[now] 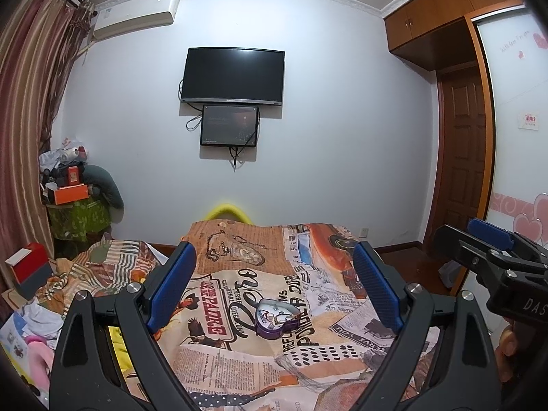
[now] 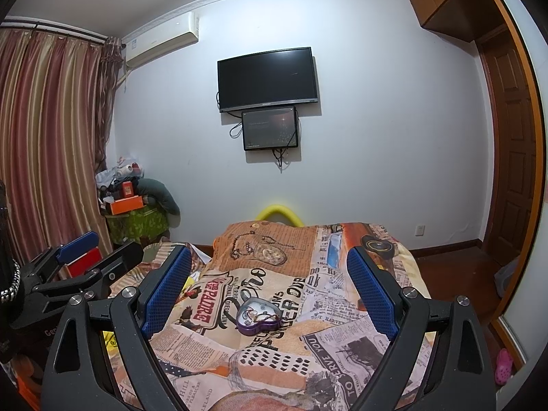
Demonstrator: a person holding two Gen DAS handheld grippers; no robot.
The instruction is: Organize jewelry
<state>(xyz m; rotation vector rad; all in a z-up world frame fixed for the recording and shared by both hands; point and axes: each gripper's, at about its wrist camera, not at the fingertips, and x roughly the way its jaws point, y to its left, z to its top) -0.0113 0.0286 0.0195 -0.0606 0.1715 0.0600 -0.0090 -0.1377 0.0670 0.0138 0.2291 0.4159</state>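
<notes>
A small purple heart-shaped jewelry box lies open on the patterned bedspread, with a few small pieces of jewelry inside. It also shows in the right wrist view. My left gripper is open and empty, held above and short of the box. My right gripper is open and empty too, at much the same distance from the box. Each gripper shows at the edge of the other's view: the right gripper on the right, the left gripper on the left.
The bed's far end faces a white wall with a TV and a smaller screen. A cluttered stand with an orange box and a red box are left of the bed. A wardrobe and door are at the right.
</notes>
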